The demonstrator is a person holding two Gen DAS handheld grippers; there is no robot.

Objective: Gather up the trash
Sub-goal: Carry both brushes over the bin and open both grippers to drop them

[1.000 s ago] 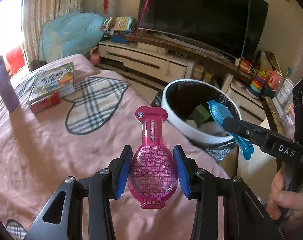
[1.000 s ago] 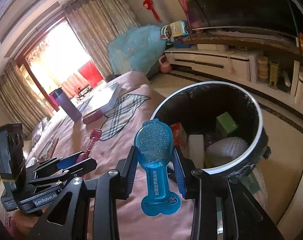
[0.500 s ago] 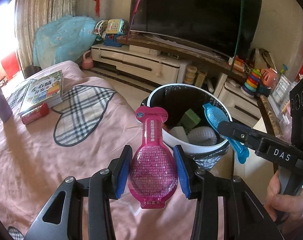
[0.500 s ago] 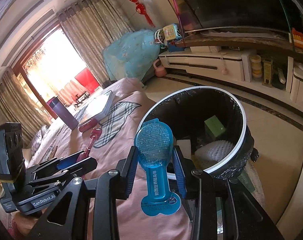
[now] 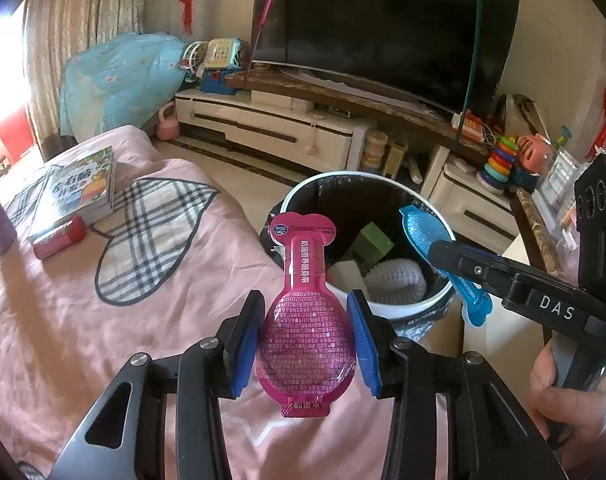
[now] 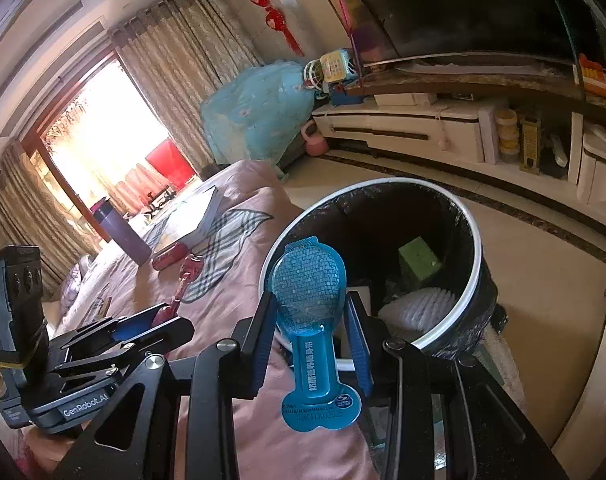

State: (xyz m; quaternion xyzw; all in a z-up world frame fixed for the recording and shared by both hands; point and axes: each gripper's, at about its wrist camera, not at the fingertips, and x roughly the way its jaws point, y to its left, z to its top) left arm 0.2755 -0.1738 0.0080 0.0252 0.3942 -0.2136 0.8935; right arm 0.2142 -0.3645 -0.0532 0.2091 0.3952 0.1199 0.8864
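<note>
Bin fills more of the left wrist view than a second ago, and it sits nearer to the fingers, so the left gripper has moved toward it. Its blue pads are closed on the round belly of the pink pouch, which stands upright with its neck up. The pouch is above the pink bedcover, just before the bin rim, not yet over the opening. At the right, the right gripper holds the blue pouch over the far side of the rim.

From the right wrist view, the right gripper is closed on the wide part of the blue pouch, neck hanging down. The rim is now closer and more under the pouch than before. Inside lie a green block and white trash.

I judge both pouches are near the drop; the blue one seems ready first.
</note>
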